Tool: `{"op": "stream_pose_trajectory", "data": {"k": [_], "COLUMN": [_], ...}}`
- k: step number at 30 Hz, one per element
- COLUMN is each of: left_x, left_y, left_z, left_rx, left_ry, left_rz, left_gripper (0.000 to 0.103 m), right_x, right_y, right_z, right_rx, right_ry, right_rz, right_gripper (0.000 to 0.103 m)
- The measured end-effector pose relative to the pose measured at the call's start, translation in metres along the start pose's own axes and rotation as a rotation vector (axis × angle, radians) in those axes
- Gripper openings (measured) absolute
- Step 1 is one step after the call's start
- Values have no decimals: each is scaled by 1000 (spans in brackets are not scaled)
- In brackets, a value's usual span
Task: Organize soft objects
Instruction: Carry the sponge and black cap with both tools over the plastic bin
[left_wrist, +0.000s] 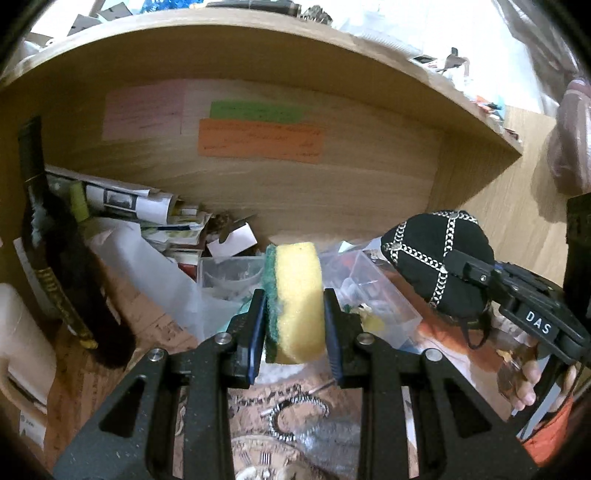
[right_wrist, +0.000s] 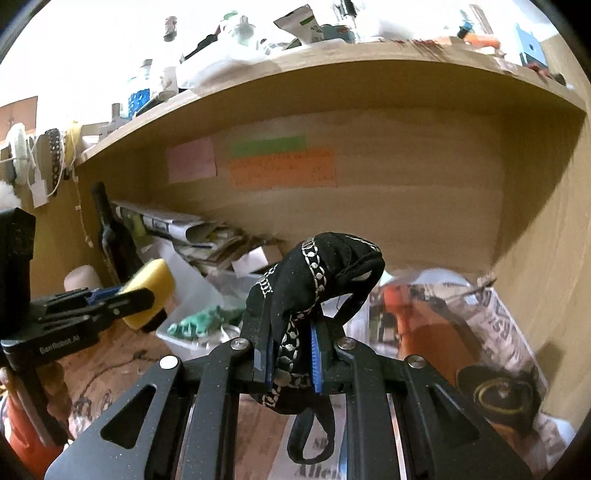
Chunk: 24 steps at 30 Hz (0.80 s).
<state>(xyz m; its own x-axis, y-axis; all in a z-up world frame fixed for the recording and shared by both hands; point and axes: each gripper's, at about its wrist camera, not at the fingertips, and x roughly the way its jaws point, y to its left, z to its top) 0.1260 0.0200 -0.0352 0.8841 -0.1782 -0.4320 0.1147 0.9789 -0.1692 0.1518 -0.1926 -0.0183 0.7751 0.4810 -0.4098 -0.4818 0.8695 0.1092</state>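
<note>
My left gripper (left_wrist: 294, 325) is shut on a yellow sponge with a green scouring side (left_wrist: 295, 295) and holds it upright above the cluttered desk. It also shows at the left of the right wrist view (right_wrist: 149, 291). My right gripper (right_wrist: 290, 354) is shut on a black cloth face mask with silver chain print (right_wrist: 317, 277), its ear loops hanging below the fingers. In the left wrist view the mask (left_wrist: 439, 266) hangs to the right of the sponge, held by the right gripper (left_wrist: 476, 273).
A wooden shelf niche (left_wrist: 258, 177) with pink, green and orange notes lies ahead. Below are clear plastic boxes (left_wrist: 369, 288), rolled newspapers (left_wrist: 125, 203), a dark bottle (left_wrist: 48, 236), a chain (left_wrist: 295, 421) and an orange object (right_wrist: 424, 325) on newspaper.
</note>
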Motion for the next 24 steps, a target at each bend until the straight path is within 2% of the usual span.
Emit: {"op": "stream_pose_trajectory", "data": {"k": [9, 16, 24], "left_x": [51, 89, 134], "left_y": [-4, -10, -10], "left_z": [8, 6, -4], "left_rx": [8, 11, -5], "left_ry": [87, 159, 246], "left_rz": [12, 0, 34], "left_gripper": [29, 29, 29], "right_x": [33, 75, 117], "right_y": [-1, -2, -11], "right_z": [9, 0, -19], "right_rx": [-13, -19, 13], "right_ry": [21, 119, 230], "right_rz": [4, -1, -6], "right_gripper": [13, 13, 13]}}
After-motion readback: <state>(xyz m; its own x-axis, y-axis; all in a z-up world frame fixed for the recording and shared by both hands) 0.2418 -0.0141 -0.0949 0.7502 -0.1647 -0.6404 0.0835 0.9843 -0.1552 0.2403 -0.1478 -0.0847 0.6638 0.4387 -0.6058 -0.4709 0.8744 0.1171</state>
